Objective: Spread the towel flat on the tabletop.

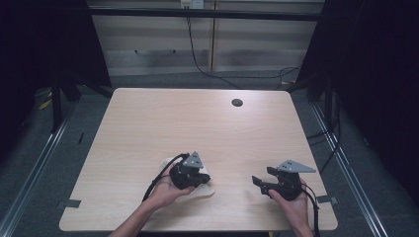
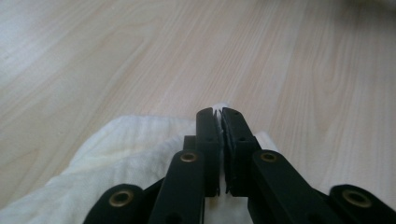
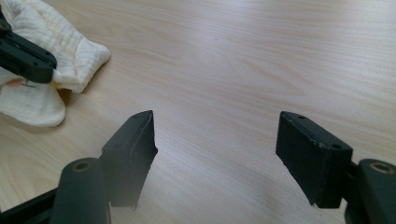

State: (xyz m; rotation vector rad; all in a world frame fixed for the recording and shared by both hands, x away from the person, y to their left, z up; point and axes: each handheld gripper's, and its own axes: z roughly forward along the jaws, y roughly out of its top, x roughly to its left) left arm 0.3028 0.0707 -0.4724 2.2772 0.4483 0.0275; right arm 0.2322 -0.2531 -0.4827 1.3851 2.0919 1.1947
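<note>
Left hand-held gripper (image 2: 220, 114) low over the near-left part of the table (image 1: 197, 118), jaws pinched together on an edge of the white cloth (image 2: 126, 149), a sliver of fabric showing between the tips. Cloth bunched directly beneath and behind that gripper, resting on the wood, spreading toward the person's left hand (image 1: 165, 190); seen from the right gripper view as a rumpled cream heap at far upper left with the other gripper's jaw over it. Right hand-held gripper (image 3: 217, 154) well apart from the cloth on the near-right side, jaws spread wide, nothing between them, bare wood underneath.
</note>
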